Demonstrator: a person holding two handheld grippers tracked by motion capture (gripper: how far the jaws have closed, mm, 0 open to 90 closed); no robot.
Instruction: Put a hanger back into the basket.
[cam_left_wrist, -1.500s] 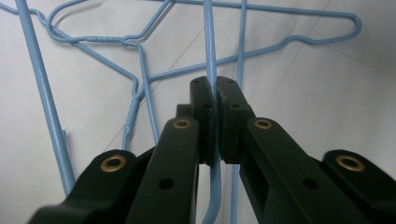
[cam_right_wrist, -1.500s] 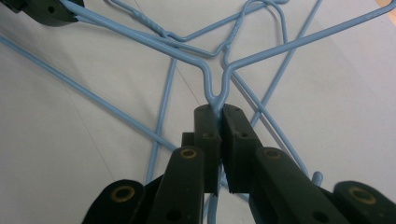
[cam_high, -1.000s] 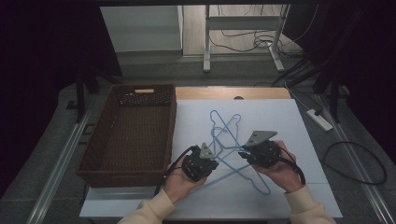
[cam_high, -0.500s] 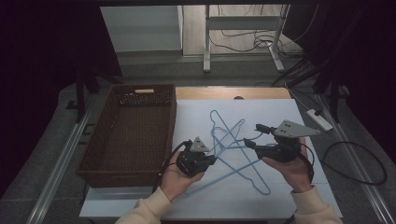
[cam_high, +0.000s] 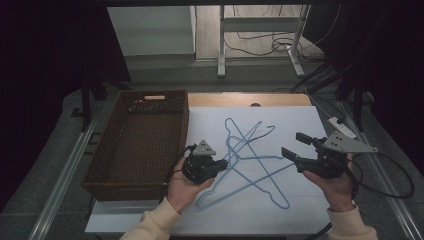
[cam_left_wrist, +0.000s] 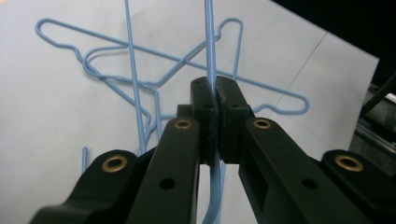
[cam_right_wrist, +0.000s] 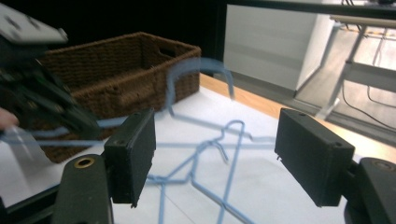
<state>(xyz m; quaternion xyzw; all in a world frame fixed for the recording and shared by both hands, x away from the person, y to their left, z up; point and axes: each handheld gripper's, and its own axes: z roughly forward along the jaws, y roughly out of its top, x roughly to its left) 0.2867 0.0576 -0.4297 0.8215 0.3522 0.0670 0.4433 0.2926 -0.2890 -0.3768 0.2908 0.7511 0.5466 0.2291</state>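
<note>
Blue hangers (cam_high: 250, 155) lie crossed mid-table, hooks pointing far. The left tongs (cam_high: 222, 164) pinch one hanger's wire (cam_left_wrist: 211, 56); the right tongs (cam_high: 294, 146), jaws just opened wide and empty, hover right. The basket (cam_high: 137, 145) at left holds nothing.

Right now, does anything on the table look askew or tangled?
Yes. The blue wire hangers lie crossed in a tangle on the white table, not stacked. The left hand-held gripper pinches one wire, and the wicker basket beside them holds none.
</note>
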